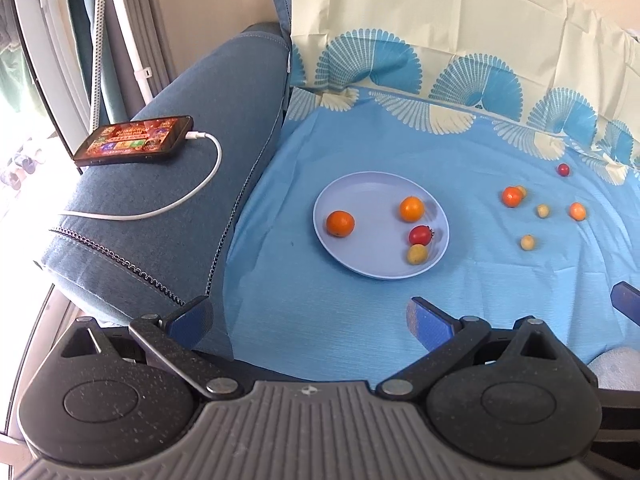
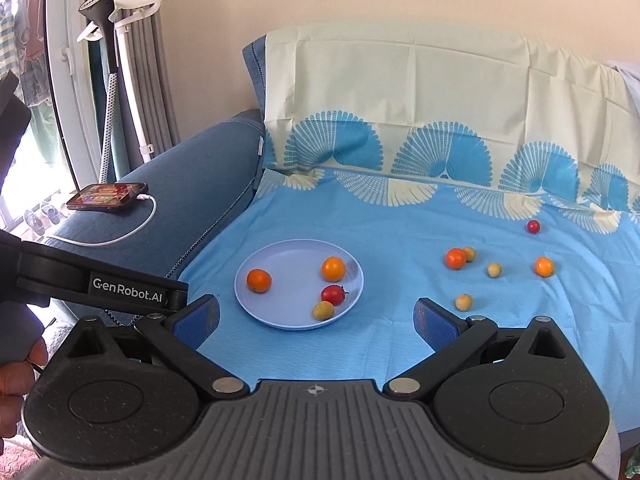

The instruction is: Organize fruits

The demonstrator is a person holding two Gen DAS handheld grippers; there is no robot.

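A pale blue plate [image 1: 360,200] [image 2: 280,264] lies on the blue sheet. It holds two orange fruits [image 1: 340,223] [image 2: 333,268], a red tomato [image 1: 420,235] [image 2: 332,294] and a small yellow fruit [image 1: 417,254] [image 2: 323,310]. Right of the plate, loose on the sheet, are several fruits: an orange one [image 1: 512,196] [image 2: 455,258], another orange one [image 1: 577,211] [image 2: 543,266], small yellow ones [image 1: 527,242] [image 2: 463,302] and a small red one [image 1: 563,169] [image 2: 533,226]. My left gripper [image 1: 308,316] and right gripper [image 2: 318,318] are both open and empty, hovering near the plate's front.
A phone [image 1: 134,140] [image 2: 107,197] on a white charging cable [image 1: 192,196] rests on the blue sofa arm [image 1: 180,220] at the left. A cream and blue cloth [image 2: 400,92] covers the backrest. A hand [image 2: 16,384] holds the left gripper's body [image 2: 100,284].
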